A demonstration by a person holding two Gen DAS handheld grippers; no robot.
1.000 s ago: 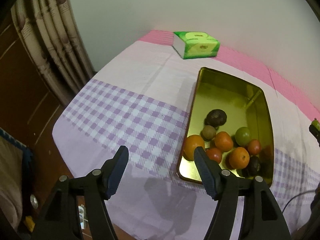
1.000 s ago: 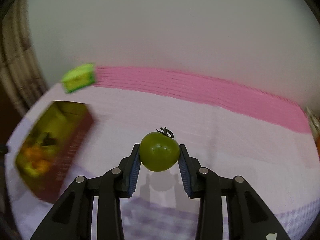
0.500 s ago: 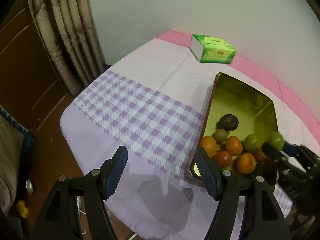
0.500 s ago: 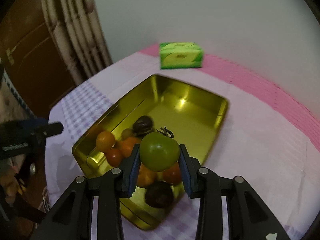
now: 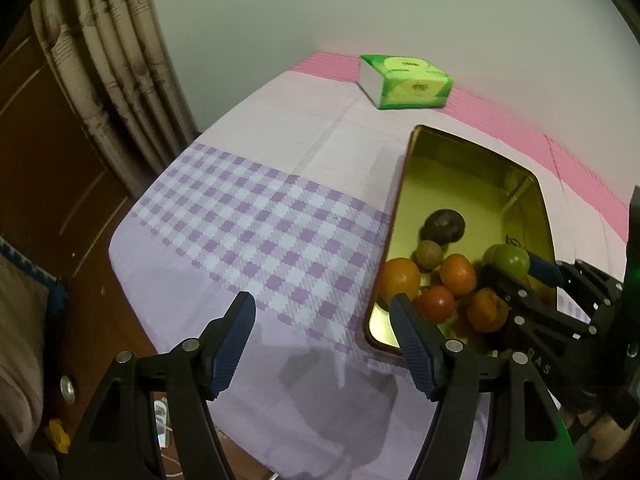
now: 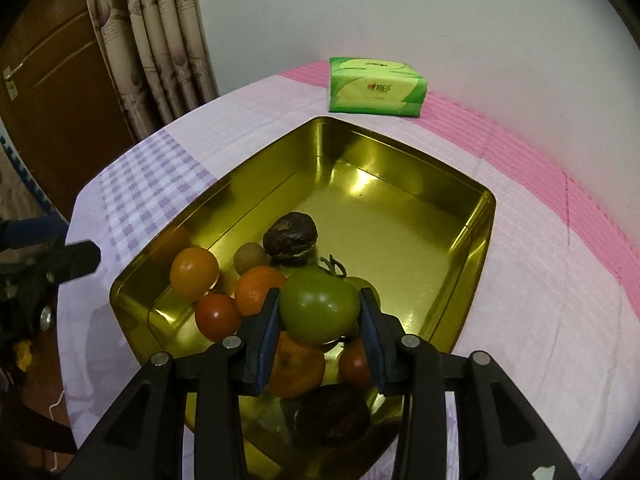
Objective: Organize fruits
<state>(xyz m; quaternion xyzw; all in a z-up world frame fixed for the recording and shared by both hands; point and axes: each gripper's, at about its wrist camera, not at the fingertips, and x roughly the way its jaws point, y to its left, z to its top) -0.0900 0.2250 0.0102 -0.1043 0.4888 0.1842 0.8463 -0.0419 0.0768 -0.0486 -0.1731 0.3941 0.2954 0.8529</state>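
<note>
Right now my right gripper (image 6: 319, 312) pinches a green tomato (image 6: 319, 305), both blue pads pressed flat against its sides, its dark curled stem pointing away from me. It hangs above the near half of the gold tray (image 6: 476, 248), over the heap of fruit: an orange (image 6: 195, 273) by the left wall, a second orange (image 6: 256, 289) and a red tomato (image 6: 217, 316) just beside it, a small brown kiwi (image 6: 250, 257) touching a wrinkled dark fruit (image 6: 290, 237) behind. Under my fingers sit another orange (image 6: 298, 372), a red fruit (image 6: 354, 362) and a dark one (image 6: 332, 414) against the near rim. The far half of the tray floor is bare metal, open right up to its back wall and right-hand corner.

My left gripper (image 5: 322, 330) holds nothing, its fingers spread wide above the checked purple part of the tablecloth (image 5: 260, 220), just outside the tray's near left corner. That side of the cloth is unoccupied out to the table's edge, where it drops toward the curtain (image 5: 120, 60) and wooden door (image 6: 52, 80).

Beyond the tray, well apart from its far rim, a green tissue pack (image 6: 376, 86) lies on the pink strip along the wall
</note>
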